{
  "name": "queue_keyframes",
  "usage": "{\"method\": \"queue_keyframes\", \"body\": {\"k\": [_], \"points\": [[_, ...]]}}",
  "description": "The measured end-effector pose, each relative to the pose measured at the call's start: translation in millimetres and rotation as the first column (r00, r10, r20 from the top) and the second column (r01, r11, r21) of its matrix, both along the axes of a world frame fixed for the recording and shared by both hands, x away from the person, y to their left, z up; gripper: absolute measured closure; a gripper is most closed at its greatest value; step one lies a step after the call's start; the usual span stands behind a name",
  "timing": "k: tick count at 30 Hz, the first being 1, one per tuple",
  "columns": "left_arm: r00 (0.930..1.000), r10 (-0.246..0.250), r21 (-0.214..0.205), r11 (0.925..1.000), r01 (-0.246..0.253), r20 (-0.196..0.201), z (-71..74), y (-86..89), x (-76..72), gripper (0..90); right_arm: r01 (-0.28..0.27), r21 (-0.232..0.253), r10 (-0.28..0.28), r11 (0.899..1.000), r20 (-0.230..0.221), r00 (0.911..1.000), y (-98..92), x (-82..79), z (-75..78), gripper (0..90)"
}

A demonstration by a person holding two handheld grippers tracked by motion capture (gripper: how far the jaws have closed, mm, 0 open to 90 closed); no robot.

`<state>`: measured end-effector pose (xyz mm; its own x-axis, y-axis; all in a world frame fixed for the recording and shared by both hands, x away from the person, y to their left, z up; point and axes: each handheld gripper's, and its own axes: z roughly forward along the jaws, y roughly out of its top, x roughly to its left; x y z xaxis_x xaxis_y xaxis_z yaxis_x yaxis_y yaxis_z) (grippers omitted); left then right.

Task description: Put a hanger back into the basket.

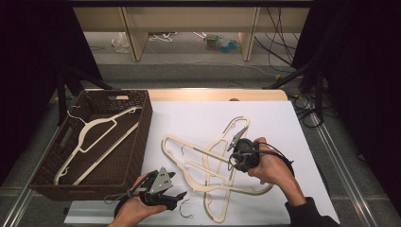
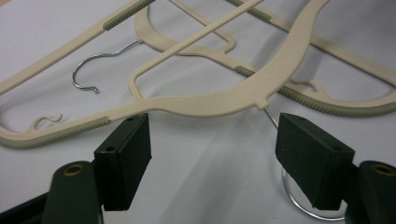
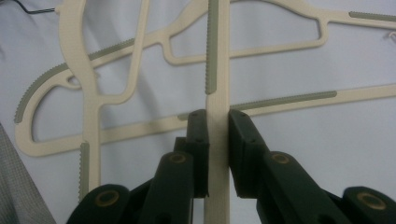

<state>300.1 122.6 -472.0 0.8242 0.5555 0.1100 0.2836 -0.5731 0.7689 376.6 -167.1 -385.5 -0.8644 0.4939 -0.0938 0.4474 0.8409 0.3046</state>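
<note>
We clamp the right gripper (image 3: 217, 140) on a beige hanger (image 3: 218, 70) in the tangled pile (image 1: 213, 165) on the white sheet (image 1: 283, 123). The left gripper (image 2: 212, 154) stands apart, empty. The brown basket (image 1: 142, 137) holds one hanger (image 1: 94, 142).

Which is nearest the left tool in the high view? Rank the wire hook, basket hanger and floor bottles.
1. wire hook, on the cloth right beside the left tool.
2. basket hanger, to its left, farther back.
3. floor bottles, far beyond the table.

No legible text, label, brand, number or sign anywhere on the pictured things.
</note>
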Motion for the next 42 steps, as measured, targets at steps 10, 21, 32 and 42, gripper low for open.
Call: {"method": "queue_keyframes", "body": {"k": [10, 21, 32, 42], "points": [[0.9965, -0.052, 0.12, 0.9918, 0.044, 0.066, -11.3, -15.2, 10.6, 27.5, -0.006, 0.008, 0.006, 1.0, -0.002, 1.0, -1.3, -0.1, 2.3, 80.0], [0.9823, -0.089, 0.238, 0.9701, 0.048, 0.165, -15.6, -30.4, 15.5, 29.1, -0.014, 0.018, 0.015, 1.0, -0.01, 0.9998, -2.8, 0.2, 2.4, 79.9], [0.9444, -0.236, 0.21, 0.9593, 0.189, 0.229, -2.5, -36.5, 10.1, 28.0, -0.029, 0.055, 0.031, 0.998, -0.032, 0.999, -19.6, 5.6, -1.3, 79.8], [0.8948, -0.366, 0.162, 0.9286, 0.334, 0.256, 4.6, -38.1, 6.0, 50.8, -0.05, 0.097, 0.057, 0.994, -0.071, 0.9958, -32.6, 10.8, -8.0, 79.8]]}}
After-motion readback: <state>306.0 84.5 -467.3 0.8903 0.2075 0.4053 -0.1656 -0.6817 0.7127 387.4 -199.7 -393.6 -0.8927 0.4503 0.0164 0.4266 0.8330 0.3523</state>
